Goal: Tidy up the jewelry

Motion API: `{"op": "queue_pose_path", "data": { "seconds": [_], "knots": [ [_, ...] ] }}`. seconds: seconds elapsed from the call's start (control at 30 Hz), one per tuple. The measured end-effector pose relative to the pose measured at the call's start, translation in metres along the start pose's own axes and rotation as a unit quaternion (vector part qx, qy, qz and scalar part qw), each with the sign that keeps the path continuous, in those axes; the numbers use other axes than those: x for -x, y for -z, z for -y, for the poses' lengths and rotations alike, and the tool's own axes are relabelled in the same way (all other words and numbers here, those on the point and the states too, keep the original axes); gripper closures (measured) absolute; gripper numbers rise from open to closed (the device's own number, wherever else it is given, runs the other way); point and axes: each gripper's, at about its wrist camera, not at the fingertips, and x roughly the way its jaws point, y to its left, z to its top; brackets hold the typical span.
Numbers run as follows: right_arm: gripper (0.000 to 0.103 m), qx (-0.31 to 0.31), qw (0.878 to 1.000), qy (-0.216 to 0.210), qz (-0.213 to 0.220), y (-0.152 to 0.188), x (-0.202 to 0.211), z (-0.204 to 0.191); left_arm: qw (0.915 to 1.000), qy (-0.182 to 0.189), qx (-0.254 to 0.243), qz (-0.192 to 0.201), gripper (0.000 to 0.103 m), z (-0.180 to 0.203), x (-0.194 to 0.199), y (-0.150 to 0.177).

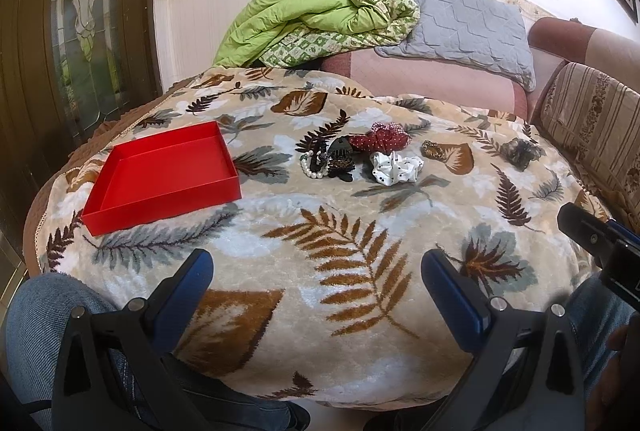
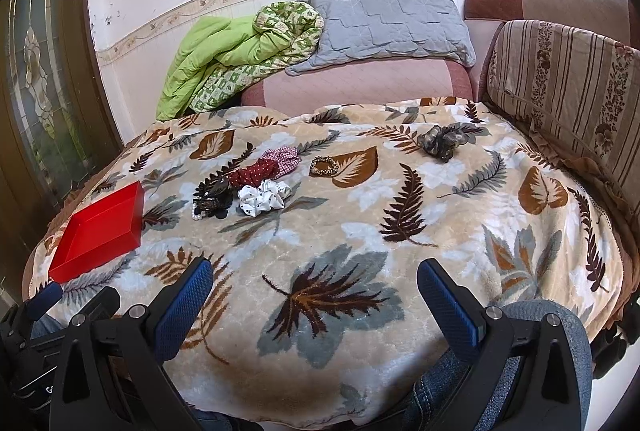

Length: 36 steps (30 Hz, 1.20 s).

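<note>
I am holding both the left gripper (image 1: 316,271) and right gripper (image 2: 314,281) spread wide and empty, nothing sorted yet; the jewelry pile (image 1: 326,161) is lying right of the empty red box (image 1: 160,187); next I am judging a reach to it.

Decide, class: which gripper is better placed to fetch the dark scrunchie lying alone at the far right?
Probably the right gripper: the dark scrunchie lies on its side, far from the red tray. The left gripper, equally open, sits nearer the tray.
</note>
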Motion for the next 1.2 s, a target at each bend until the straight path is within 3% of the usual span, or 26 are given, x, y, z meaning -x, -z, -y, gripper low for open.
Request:
{"op": "queue_pose_path", "data": {
  "seconds": [1.2],
  "knots": [
    [0.0, 0.002, 1.0, 0.001, -0.001, 0.0008, -0.0009, -0.0002, 1.0, -0.001, 0.002, 0.0, 0.0, -0.001, 0.0003, -0.0005]
  ]
}}
